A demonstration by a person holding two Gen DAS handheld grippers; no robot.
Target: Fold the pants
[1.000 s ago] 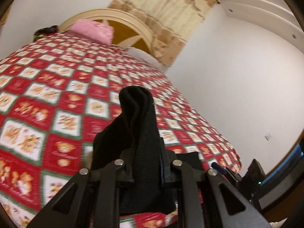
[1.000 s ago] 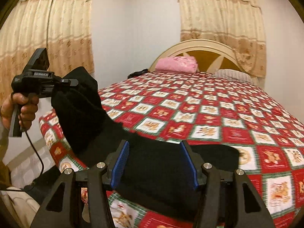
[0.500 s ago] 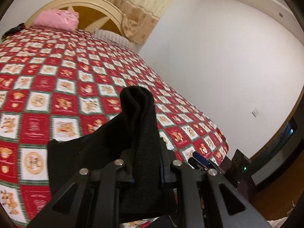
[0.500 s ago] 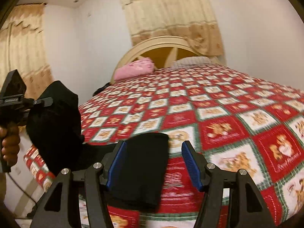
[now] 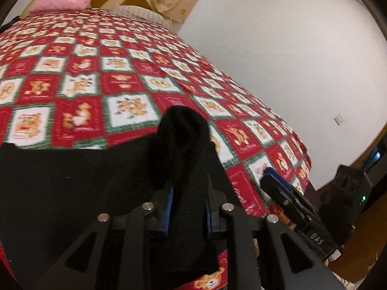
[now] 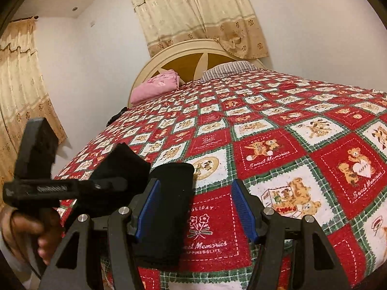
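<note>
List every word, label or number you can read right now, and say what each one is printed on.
"Sweet Memories": red squares of the bedspread.
"HOLIDAY": top of the red squares.
"HAPPY": white heart on a red square.
"HAPPINESSLIFE", roughly: under "Sweet Memories", partly blurred.
"DAS", seen upside down: right gripper's arm.
Left gripper's side label: too blurred.

Home bedroom. Large bed [image 6: 278, 111] under a red, white and green teddy-bear quilt [image 6: 266, 149], arched cream and wood headboard [image 6: 191, 58] at its far end. Pink pillow [image 6: 157, 85] and striped pillow [image 6: 227, 68] lie against the headboard. Beige flower-print curtains [image 6: 193, 12] with frilled valance hang behind, a second set [image 6: 17, 84] on the side wall. Plain white walls [image 5: 290, 48], wall socket [image 5: 339, 119].
</note>
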